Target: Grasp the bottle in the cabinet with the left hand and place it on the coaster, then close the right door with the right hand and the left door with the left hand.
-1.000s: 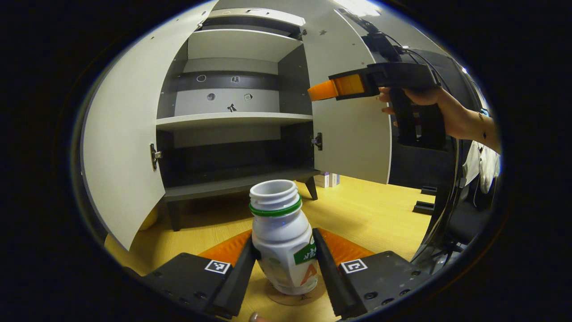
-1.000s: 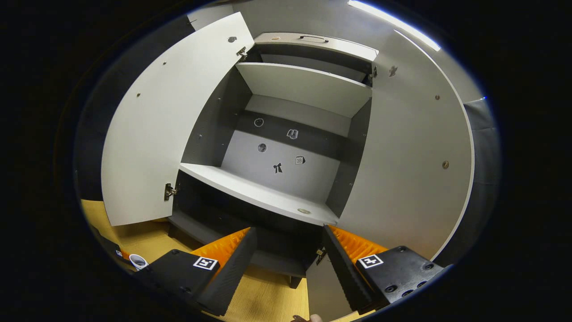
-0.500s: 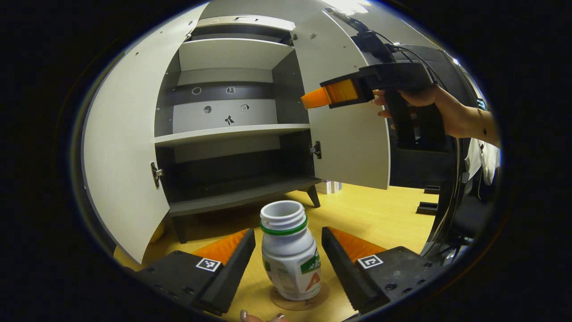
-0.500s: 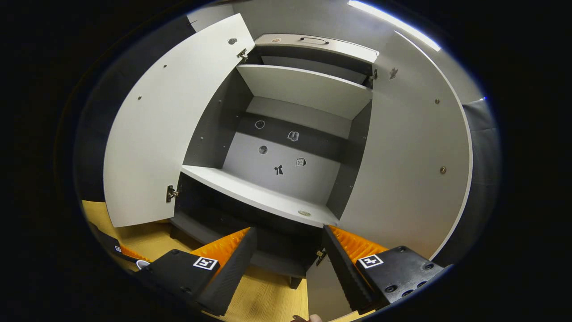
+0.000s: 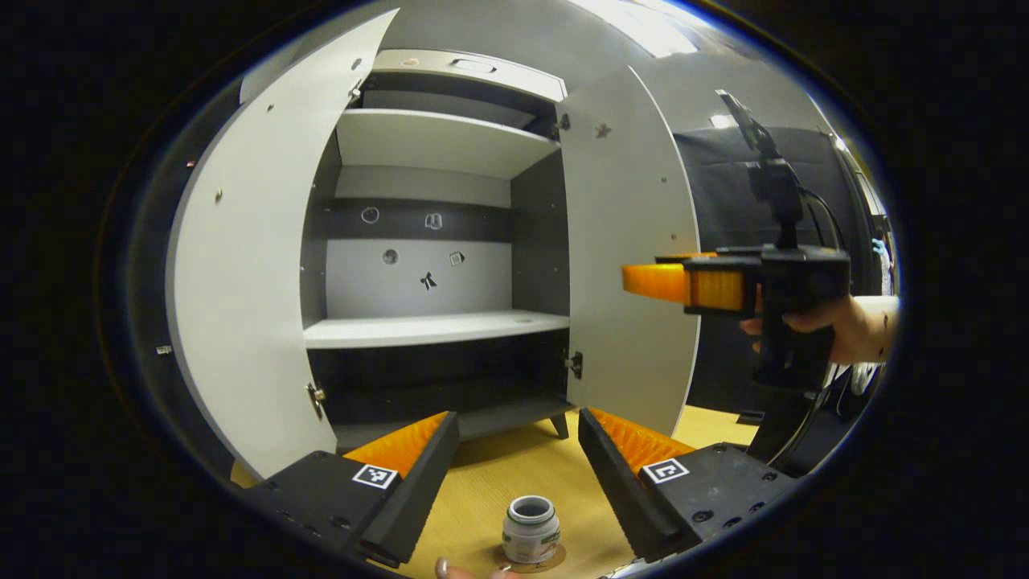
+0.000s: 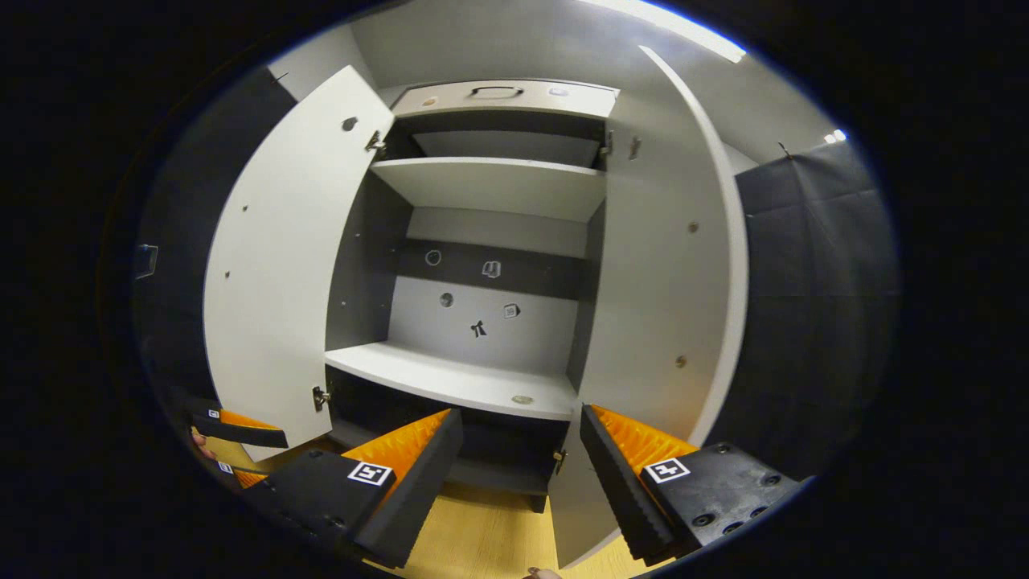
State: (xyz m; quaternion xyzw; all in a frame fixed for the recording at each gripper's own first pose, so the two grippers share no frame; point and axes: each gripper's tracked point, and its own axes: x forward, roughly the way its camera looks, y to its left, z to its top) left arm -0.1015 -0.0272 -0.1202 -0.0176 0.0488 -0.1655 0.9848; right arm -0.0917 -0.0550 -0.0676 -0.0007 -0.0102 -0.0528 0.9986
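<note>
Left gripper view: left gripper [image 5: 514,450] open, empty; bottle [image 5: 530,529] upright on coaster [image 5: 555,556] on the worktop [image 5: 514,474]. Right gripper [image 5: 655,281] beside right door [image 5: 635,265]; spread unclear.

Right gripper view: right gripper [image 6: 518,458] open, facing right door [image 6: 667,297]. Get outside its free edge, push flat, steady swing, avoid slamming.
</note>
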